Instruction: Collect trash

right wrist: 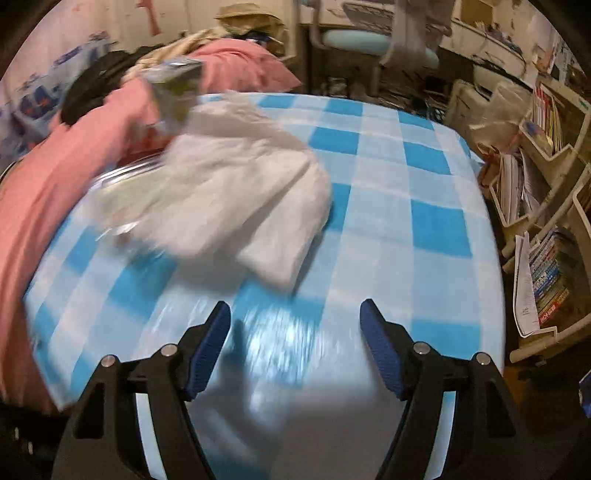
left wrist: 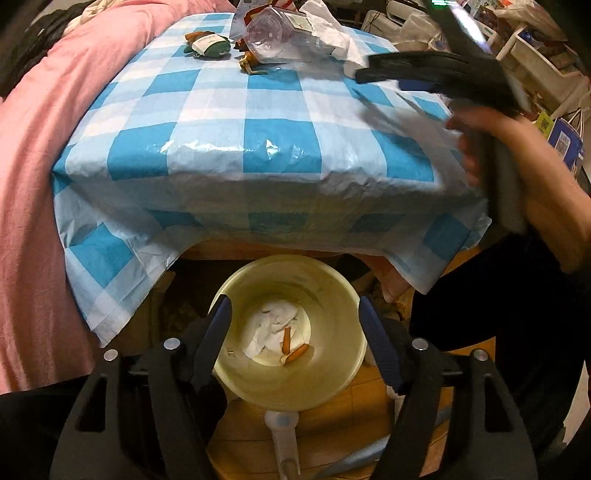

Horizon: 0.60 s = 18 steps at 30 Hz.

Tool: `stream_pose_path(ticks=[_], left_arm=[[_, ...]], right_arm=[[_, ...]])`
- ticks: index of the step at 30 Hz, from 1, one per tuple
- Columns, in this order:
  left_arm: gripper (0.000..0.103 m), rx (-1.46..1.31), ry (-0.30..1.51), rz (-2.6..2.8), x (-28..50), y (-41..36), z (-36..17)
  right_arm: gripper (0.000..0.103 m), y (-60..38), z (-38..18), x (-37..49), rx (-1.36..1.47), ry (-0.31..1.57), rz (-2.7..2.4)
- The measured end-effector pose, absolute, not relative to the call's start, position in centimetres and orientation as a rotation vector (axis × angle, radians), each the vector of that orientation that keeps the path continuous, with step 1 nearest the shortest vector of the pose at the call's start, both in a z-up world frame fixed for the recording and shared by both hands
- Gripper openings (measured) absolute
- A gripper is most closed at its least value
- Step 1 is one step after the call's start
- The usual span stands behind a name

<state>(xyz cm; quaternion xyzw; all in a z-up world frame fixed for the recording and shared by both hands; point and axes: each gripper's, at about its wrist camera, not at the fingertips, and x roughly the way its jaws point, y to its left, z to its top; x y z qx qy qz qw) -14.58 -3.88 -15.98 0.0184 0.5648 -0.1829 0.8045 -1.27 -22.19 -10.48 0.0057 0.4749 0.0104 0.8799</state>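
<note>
My left gripper is open and empty, held above a cream bin on the floor below the table's front edge. The bin holds crumpled white tissue and orange scraps. On the blue checked tablecloth at the far side lie a clear plastic bottle, a green wrapper, small orange scraps and white paper. My right gripper is open and empty over the table, just short of the white crumpled paper; it also shows in the left wrist view.
A pink blanket lies along the table's left side. Shelves with books stand to the right. A chair stands behind the table. A white handled tool lies on the wooden floor by the bin.
</note>
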Motion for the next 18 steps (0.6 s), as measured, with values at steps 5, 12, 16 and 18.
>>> stream_pose_path(ticks=[5,12,16,18], left_arm=[[0.073,-0.001,1.196,-0.397,-13.7,-3.7,-15.6],[0.082,0.004,1.204,-0.359,-13.0,-3.7,-16.1],[0.084,-0.002,1.233,-0.348,-12.8,-3.6,-16.7],[0.084,-0.011,1.245,-0.359,-12.8,-3.6,-17.0]], right_arm=[[0.089,-22.2,-11.4,2.4,0.012,0.976,-0.036],[0.096,-21.9,-11.8,5.1,0.01,0.985,-0.056],[0.096,-22.0,-11.8,5.3,0.015,0.987,-0.052],[0.096,-21.9,-11.8,5.2,0.014,0.987,-0.053]])
